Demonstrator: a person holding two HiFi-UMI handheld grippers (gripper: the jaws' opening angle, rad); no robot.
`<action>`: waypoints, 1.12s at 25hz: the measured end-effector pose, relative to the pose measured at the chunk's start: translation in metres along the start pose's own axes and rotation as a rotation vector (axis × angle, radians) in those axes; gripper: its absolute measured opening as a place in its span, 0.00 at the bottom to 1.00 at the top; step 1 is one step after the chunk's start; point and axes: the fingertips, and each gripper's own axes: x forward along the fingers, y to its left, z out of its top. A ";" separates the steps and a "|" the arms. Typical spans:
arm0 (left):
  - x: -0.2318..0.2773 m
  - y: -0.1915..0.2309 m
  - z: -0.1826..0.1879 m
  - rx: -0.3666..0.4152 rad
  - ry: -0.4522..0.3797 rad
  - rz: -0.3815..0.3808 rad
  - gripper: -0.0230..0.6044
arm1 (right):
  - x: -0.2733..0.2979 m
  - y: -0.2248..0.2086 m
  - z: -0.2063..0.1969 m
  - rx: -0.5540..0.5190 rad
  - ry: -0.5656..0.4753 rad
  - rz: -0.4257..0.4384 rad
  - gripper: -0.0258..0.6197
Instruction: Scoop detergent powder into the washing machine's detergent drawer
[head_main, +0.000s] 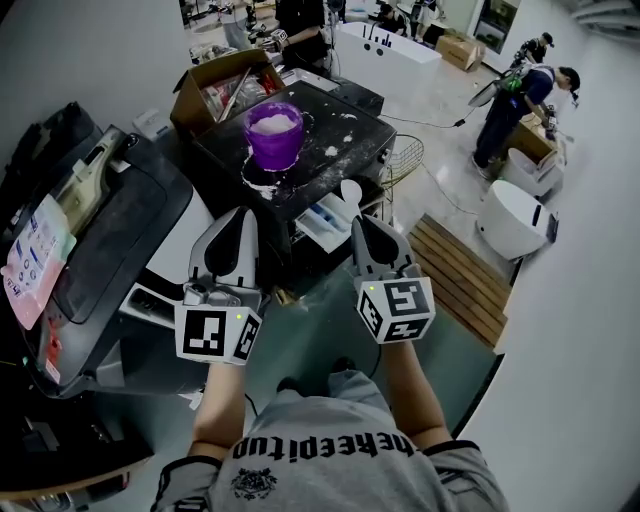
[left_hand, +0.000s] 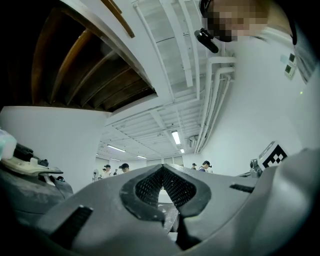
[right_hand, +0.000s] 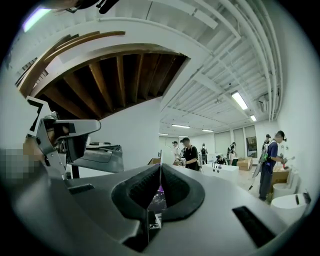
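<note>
A purple cup full of white powder stands on the black washing machine's top, amid spilled powder. Below its front edge the detergent drawer is pulled out. My right gripper is shut on the handle of a white spoon, whose bowl points up in front of the drawer. In the right gripper view the spoon handle shows as a thin white strip between the pads, with the purple cup behind. My left gripper is level with it on the left, shut and holding nothing.
An open cardboard box stands behind the machine. A dark appliance is at the left, a wire basket at the machine's right. A wooden pallet and a white toilet are on the floor. People work at the back.
</note>
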 end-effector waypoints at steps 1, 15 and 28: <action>-0.002 0.001 0.001 -0.002 -0.002 -0.001 0.04 | -0.002 0.002 0.003 -0.004 -0.008 -0.005 0.05; -0.026 0.007 0.006 -0.021 -0.007 -0.027 0.04 | -0.037 0.022 0.029 -0.042 -0.103 -0.090 0.05; -0.037 0.013 0.010 -0.035 -0.018 -0.051 0.04 | -0.048 0.038 0.035 -0.059 -0.122 -0.122 0.05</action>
